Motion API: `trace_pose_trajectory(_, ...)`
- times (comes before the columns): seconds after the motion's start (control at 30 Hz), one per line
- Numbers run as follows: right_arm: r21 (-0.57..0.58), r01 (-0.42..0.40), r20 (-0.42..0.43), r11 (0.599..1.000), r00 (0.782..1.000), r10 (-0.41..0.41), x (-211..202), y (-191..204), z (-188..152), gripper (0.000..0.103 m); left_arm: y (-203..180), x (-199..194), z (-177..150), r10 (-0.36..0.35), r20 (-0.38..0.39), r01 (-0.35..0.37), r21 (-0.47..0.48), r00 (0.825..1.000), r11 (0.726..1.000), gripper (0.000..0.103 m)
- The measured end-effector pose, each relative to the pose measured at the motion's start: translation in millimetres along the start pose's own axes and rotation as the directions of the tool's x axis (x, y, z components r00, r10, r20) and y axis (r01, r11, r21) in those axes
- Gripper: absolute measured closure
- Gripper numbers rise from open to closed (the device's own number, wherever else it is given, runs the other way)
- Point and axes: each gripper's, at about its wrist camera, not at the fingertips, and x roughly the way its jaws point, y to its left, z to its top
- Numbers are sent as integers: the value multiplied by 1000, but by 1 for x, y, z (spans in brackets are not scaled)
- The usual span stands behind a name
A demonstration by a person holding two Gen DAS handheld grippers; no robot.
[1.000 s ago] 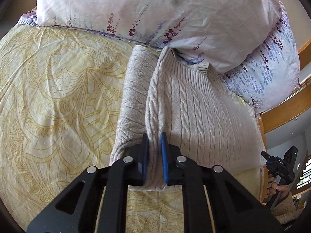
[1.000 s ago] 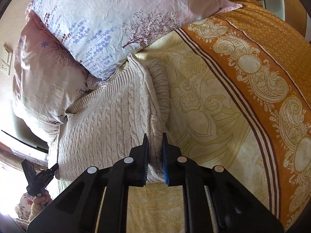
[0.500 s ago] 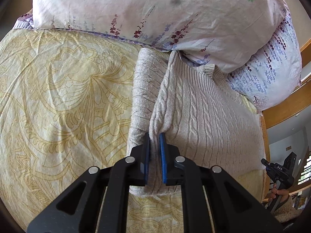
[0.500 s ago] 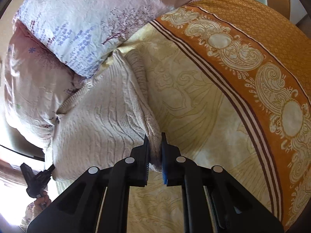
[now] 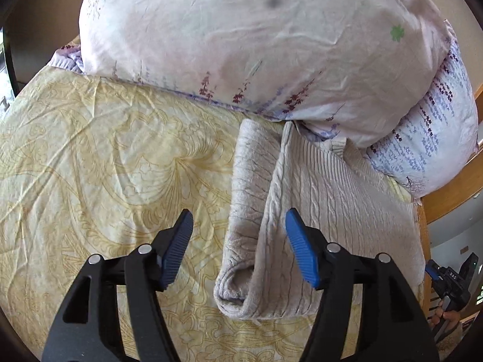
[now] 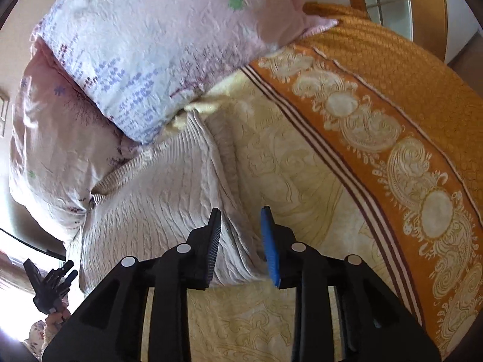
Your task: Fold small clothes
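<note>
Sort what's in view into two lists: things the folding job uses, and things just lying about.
Job:
- beige cable-knit sweater, folded lengthwise on the bed
- left gripper, jaws just opened, off the sweater
- right gripper, jaws just opened, off the sweater

Lying about:
- two pale floral pillows
- yellow paisley bedspread
- orange patterned border
- wooden bed frame

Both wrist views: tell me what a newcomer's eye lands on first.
First the cream cable-knit sweater, lying folded on the yellow patterned bedspread with its collar end against the floral pillows. Next, the left gripper and right gripper, jaws just opened above the sweater's near edge, gripping nothing. Then the bedspread's orange border, on the right of the right wrist view.
</note>
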Motion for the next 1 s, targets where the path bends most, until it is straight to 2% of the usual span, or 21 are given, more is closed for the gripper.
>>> trace_pose_trajectory(0.1, -112, -14, 2, 994, 1000, 15, 9, 26, 8, 74, -6, 3, 5, 29, -4, -28, 29, 1000, 999, 29)
trace_pose_trajectory(0.27, -229, -20, -11, 973, 1000, 18, 29, 52, 3, 74, -6, 26, 6, 12, -76, -12, -3, 997, 1000, 28)
trace_pose_trajectory(0.4, -289, -24, -2, 957, 1000, 24, 34, 67, 3, 74, -11, 38, 4, 39, -116, -37, 21, 993, 999, 26)
trace_pose_trajectory(0.47, -321, -34, -2, 947, 999, 36, 36, 74, 2, 74, -15, 39, 3, 81, -105, -77, 40, 991, 996, 27)
trace_pose_trajectory(0.5, -336, -32, 1, 941, 999, 35, 36, 77, 1, 74, -18, 35, 2, 78, -81, -75, 48, 994, 996, 28)
trace_pose_trajectory(0.57, -363, -4, 18, 932, 1000, 11, 41, 81, 3, 74, -30, 24, 0, 40, -26, -38, 74, 999, 997, 28)
trace_pose_trajectory(0.63, -363, 20, 25, 932, 1000, -12, 47, 78, 9, 74, -50, 11, -6, -46, 14, 43, 140, 999, 989, 28)
trace_pose_trajectory(0.7, -358, 35, 19, 933, 999, -30, 57, 75, 18, 74, -73, 5, -16, -124, 9, 119, 222, 992, 968, 26)
trace_pose_trajectory(0.8, -363, 20, -18, 932, 999, -29, 72, 75, 29, 74, -108, 11, -33, -200, -53, 207, 314, 978, 927, 25)
trace_pose_trajectory(0.9, -364, 27, -89, 931, 994, -64, 90, 75, 32, 74, -127, 30, -45, -209, -125, 240, 338, 970, 910, 24)
trace_pose_trajectory(0.97, -366, 118, -119, 923, 978, -172, 106, 69, 32, 75, -131, 45, -49, -188, -169, 235, 330, 968, 914, 24)
trace_pose_trajectory(1.0, -352, 123, -113, 928, 978, -173, 108, 65, 31, 78, -131, 48, -51, -176, -177, 228, 333, 968, 915, 24)
